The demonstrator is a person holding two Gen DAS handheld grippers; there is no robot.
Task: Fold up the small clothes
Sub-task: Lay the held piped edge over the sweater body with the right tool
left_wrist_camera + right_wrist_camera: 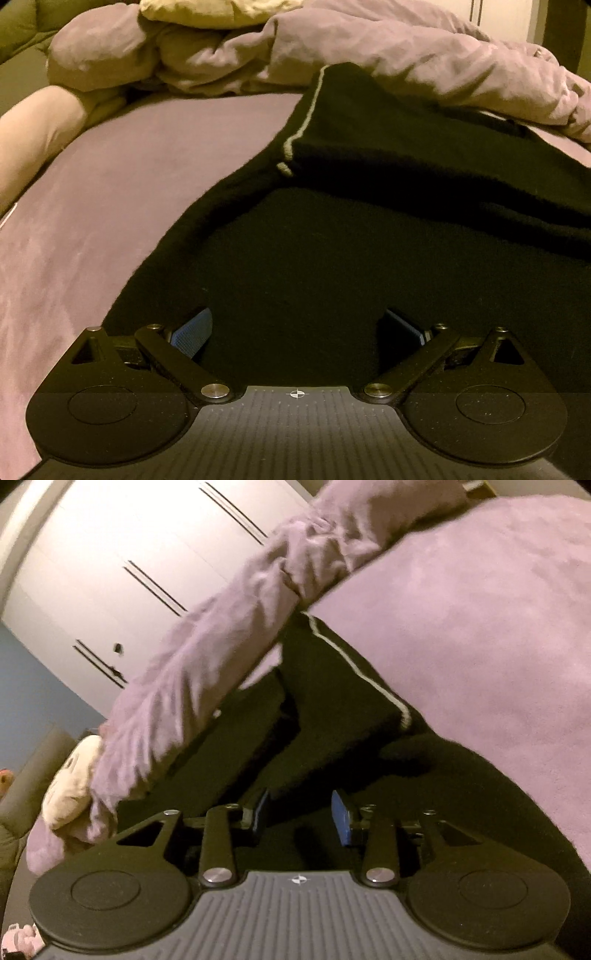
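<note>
A black garment (369, 240) with a thin pale stripe (301, 125) along one seam lies on the mauve bed sheet (129, 192), partly folded over itself. My left gripper (295, 328) is open, low over the near edge of the garment, with cloth between its blue pads (192, 332). In the right wrist view the same black garment (332, 720) shows with its stripe (354, 668). My right gripper (301, 812) is open, narrower than the left, just above the dark cloth. Neither holds anything.
A crumpled mauve duvet (332, 48) is heaped behind the garment, with a cream pillow (33, 136) at the left. In the right wrist view the duvet (221, 657) hangs beside a white wardrobe (110, 572); a soft toy (70, 782) lies at the left.
</note>
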